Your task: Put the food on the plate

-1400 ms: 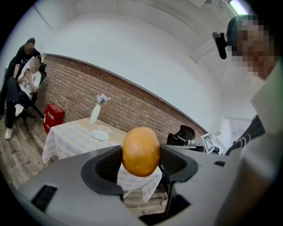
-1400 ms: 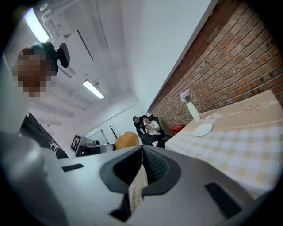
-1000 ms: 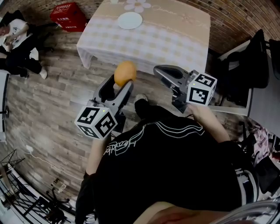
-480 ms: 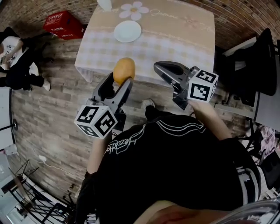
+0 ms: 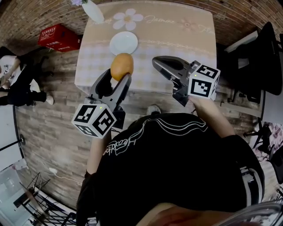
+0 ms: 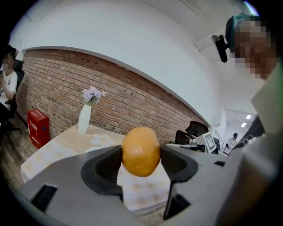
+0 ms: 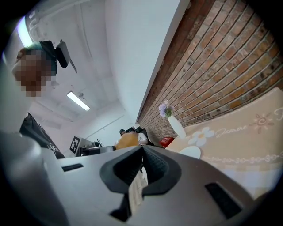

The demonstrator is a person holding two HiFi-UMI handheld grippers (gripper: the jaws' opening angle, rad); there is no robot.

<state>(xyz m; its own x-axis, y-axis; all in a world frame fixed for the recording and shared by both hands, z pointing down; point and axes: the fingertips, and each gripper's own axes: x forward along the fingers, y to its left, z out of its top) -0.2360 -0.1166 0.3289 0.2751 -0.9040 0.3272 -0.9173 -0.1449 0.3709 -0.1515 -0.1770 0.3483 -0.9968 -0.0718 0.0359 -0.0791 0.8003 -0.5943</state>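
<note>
Left gripper (image 5: 117,77) was clamped on a yellow-brown potato (image 6: 140,151), its pads pressing the two sides and the potato's long axis standing upright across the grip. The potato hung in the air by the front edge of the checked table (image 5: 177,39). The white plate (image 5: 123,43) lay straight ahead just beyond it, toward the table's left side. Right gripper (image 5: 166,66), jaws pressed together on nothing, sat farther from the plate, so the left looked better placed to deliver.

On the table (image 5: 177,42), the vase (image 5: 93,12) stands behind the plate (image 5: 123,43); a crate (image 5: 57,36) lies left.
</note>
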